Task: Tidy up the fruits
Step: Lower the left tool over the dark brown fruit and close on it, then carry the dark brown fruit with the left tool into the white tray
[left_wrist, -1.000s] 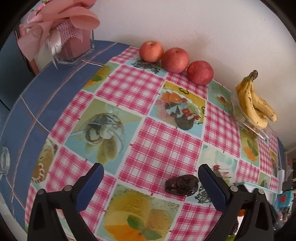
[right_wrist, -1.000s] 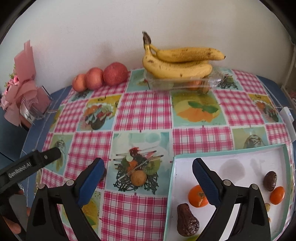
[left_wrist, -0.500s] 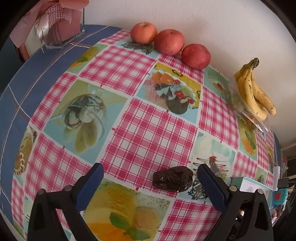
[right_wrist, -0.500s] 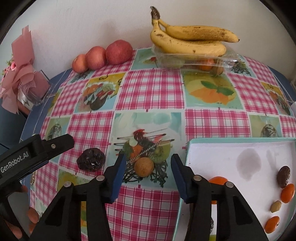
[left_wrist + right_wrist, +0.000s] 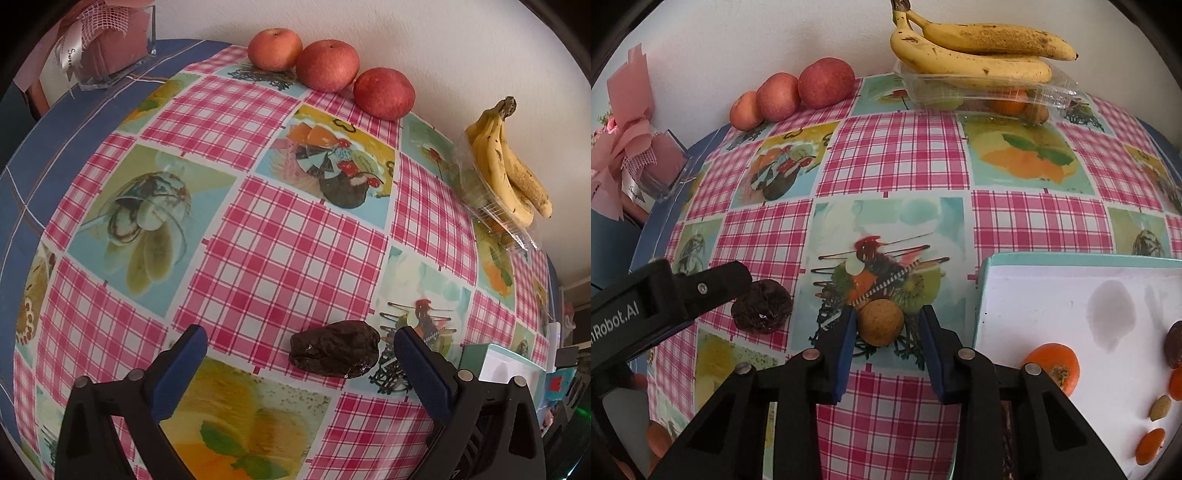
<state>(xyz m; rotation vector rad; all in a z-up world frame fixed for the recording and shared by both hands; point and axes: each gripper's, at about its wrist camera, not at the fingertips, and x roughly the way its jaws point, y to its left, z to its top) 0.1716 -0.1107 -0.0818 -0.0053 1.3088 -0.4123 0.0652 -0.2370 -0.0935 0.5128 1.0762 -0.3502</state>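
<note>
Small round tan fruit (image 5: pixel 880 322) sits between the narrowed right gripper (image 5: pixel 886 325); wide-open left gripper (image 5: pixel 300 345) frames a dark wrinkled dried fruit (image 5: pixel 334 353).

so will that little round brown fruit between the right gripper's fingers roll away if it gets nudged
Probably: the round brown fruit looks ball-shaped on a flat tablecloth, so a one-sided nudge could roll it. The right gripper brackets it without visible contact, so closing evenly should trap it. Its skin looks matte, likely grippy.
</note>
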